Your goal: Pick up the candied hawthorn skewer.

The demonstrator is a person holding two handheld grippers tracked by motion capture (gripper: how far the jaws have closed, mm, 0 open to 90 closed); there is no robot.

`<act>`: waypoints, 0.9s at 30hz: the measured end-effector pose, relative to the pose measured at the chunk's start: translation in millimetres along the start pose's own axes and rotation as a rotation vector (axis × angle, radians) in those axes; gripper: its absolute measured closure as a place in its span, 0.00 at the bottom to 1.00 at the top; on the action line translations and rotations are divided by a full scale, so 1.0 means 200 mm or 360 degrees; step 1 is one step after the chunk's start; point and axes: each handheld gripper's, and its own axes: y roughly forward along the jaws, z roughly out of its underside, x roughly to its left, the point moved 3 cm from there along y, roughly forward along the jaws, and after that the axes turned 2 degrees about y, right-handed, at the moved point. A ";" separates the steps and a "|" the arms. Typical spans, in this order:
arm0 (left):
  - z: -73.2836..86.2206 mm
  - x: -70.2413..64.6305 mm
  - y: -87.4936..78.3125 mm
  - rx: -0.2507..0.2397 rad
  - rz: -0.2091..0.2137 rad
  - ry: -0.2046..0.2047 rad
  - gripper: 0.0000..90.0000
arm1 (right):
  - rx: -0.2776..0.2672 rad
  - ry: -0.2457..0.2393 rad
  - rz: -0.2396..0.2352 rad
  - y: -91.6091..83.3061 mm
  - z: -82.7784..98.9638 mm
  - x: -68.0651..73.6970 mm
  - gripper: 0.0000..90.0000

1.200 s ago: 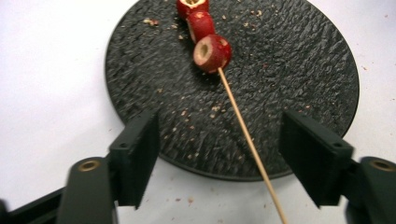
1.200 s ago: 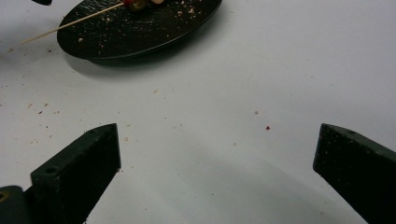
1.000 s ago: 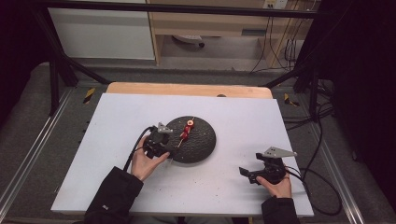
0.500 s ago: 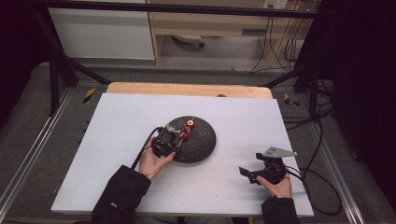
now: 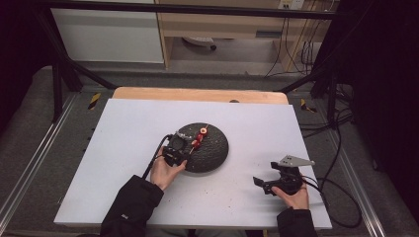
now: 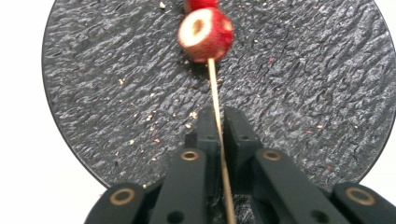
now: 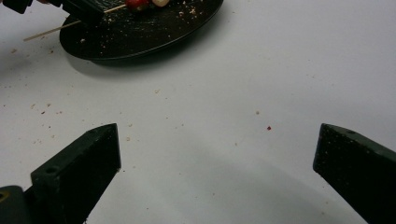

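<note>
A wooden skewer (image 5: 198, 138) with red fruit pieces lies on a round black slate plate (image 5: 215, 150) in the middle of the white table. In the left gripper view a cut red piece (image 6: 205, 29) sits at the top, and the bare stick (image 6: 212, 84) runs down between the jaws. My left gripper (image 6: 217, 117) has just been closing and is now shut on that stick, at the plate's left edge (image 5: 186, 143). My right gripper (image 5: 262, 183) rests on the table at the front right, open with nothing between its jaws (image 7: 217, 149).
Crumbs lie scattered on the plate (image 6: 116, 70) and on the white tabletop (image 7: 233, 93). From the right gripper view the plate (image 7: 140, 39) sits far off at the upper left, with the stick's end (image 7: 44, 32) poking past its rim. Black cables trail from both grippers.
My left hand has shifted right, onto the plate's edge, and its jaws have closed on the skewer's stick. The right hand has stayed where it was.
</note>
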 end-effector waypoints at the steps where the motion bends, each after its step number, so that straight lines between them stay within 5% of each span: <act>1: 0.00 0.00 0.00 -0.0001 0.0008 -0.0003 0.97 | 0.0001 0.0000 0.0000 0.00 0.00 0.00 0.02; 8: 0.01 0.00 -0.02 -0.0058 0.0019 -0.0014 0.97 | 0.0004 0.0000 0.0000 0.00 0.00 0.00 0.02; 27: 0.13 0.09 -0.24 -0.0378 0.0133 0.0023 0.98 | -0.0013 0.0021 -0.0002 -0.01 -0.01 0.01 0.02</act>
